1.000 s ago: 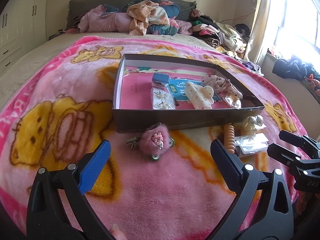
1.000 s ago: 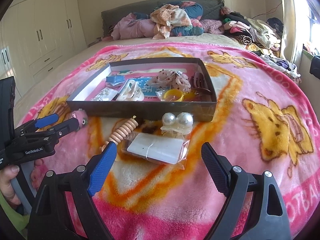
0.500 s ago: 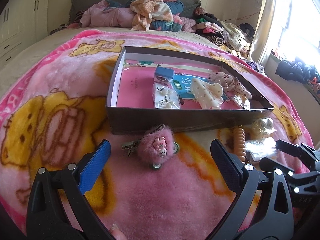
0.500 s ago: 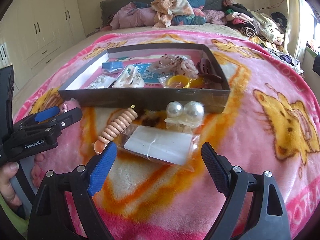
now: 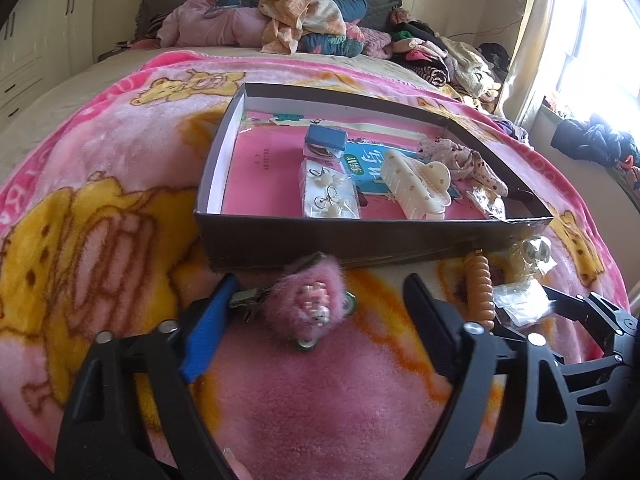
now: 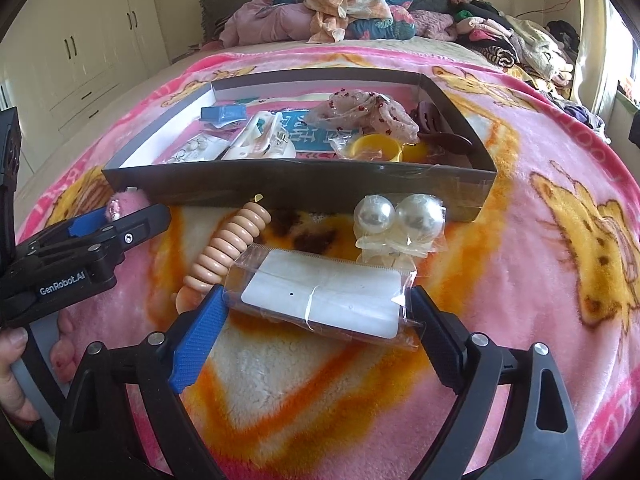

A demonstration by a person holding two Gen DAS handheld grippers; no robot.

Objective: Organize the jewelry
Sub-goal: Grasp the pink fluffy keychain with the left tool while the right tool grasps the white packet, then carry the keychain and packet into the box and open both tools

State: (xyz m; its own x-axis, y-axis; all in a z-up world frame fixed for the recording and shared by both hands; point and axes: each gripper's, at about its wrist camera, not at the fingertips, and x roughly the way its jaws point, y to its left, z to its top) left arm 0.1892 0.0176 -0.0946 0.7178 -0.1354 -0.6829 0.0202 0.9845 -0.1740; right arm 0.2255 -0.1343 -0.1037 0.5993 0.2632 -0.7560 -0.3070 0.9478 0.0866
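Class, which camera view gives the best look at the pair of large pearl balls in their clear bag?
The right wrist view: the pearl balls sit near centre, whole and well lit. The left wrist view shows them only small and blurred at its right side, beside the box.

Fuzzy pink clip [image 5: 316, 304] (flat) beside box [image 5: 320, 240]

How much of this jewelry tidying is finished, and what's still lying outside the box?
Done: the dark cardboard box already holds a cream claw clip and carded earrings. In hand: nothing; the open left gripper brackets the fluffy pink hair clip, the open right gripper the clear packet. Left: those, the peach spiral tie, the bagged pearls.
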